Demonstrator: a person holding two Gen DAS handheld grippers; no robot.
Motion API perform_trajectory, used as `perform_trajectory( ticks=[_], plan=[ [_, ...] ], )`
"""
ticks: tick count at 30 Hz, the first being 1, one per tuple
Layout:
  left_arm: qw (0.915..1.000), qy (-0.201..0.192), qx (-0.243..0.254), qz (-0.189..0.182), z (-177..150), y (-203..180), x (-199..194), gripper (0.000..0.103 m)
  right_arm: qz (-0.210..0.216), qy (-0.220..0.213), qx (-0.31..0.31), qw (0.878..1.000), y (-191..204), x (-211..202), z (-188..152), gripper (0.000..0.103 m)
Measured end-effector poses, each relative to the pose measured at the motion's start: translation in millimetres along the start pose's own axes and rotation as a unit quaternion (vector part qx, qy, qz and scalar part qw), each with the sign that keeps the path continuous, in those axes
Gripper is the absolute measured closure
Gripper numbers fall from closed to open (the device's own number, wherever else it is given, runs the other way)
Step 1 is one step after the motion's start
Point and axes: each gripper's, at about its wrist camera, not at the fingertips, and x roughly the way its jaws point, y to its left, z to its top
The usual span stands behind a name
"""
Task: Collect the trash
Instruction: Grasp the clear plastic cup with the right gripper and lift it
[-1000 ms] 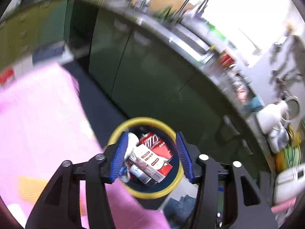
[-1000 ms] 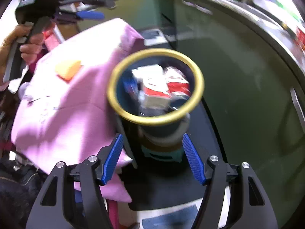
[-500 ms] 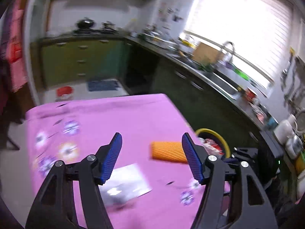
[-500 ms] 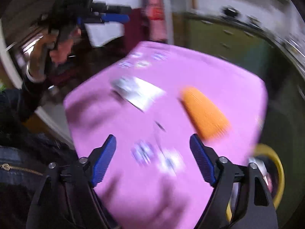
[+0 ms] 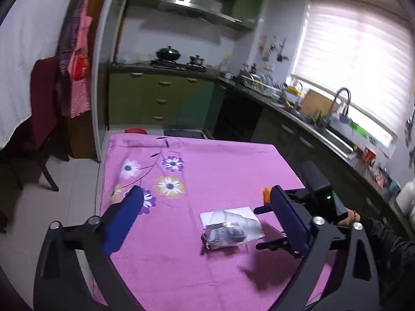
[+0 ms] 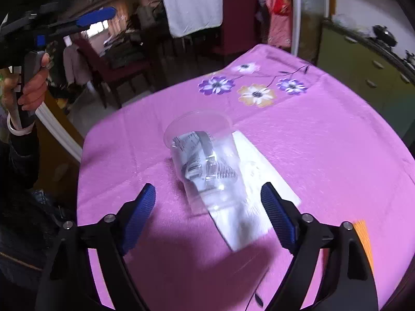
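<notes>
Right gripper point(image 6: 207, 215) hovers with jaws just spread wide, nothing between them, the clear plastic cup point(image 6: 205, 160) on its side at 12 o'clock on white paper point(image 6: 246, 207). Left gripper point(image 5: 205, 217), jaws likewise just widened, holds nothing. Reach step; next: descend, straddle cup, clamp gently.

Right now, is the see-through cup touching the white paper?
Touching. The right wrist view shows the cup lying on its side across the paper, no gap between them.

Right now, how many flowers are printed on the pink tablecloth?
5: a white flower, a purple flower, an orange-and-white flower, a small orange flower and another purple flower partly behind the left claw. More may be hidden.
</notes>
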Motion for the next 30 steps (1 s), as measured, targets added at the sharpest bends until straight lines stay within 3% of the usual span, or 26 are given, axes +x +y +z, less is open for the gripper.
perform_trajectory(
  ticks=[7, 12, 14, 16, 22, 30],
  plan=[
    [0.9997, 0.002, -0.023, -0.011, -8.1, 14.8, 3.7, 0.008, 0.024, 0.026, -0.008, 0.999, -10.4, 31.5, 5.3, 0.021],
    [0.9994, 0.005, -0.025, -0.024, -10.6, 15.2, 8.2, 0.008, 0.036, 0.029, 0.006, 0.999, -14.6, 35.6, -0.4, 0.030],
    [0.9994, 0.005, -0.024, -0.026, -11.7, 15.1, 8.7, 0.008, 0.040, 0.029, 0.012, 0.999, -15.4, 35.9, -2.8, 0.040],
    [0.9994, 0.004, -0.022, -0.025, -13.3, 15.0, 9.1, 0.008, 0.043, 0.020, 0.019, 0.999, -16.1, 31.0, -4.5, 0.045],
    [0.9990, 0.012, -0.027, -0.032, -16.9, 13.5, 12.6, 0.008, 0.056, -0.027, 0.049, 0.997, -19.0, -8.8, -0.2, 0.046],
    [0.9987, 0.021, -0.020, -0.041, -19.7, 8.4, 17.8, 0.008, -0.007, -0.005, 0.055, 0.998, -15.6, -37.5, 2.6, 0.047]
  ],
)
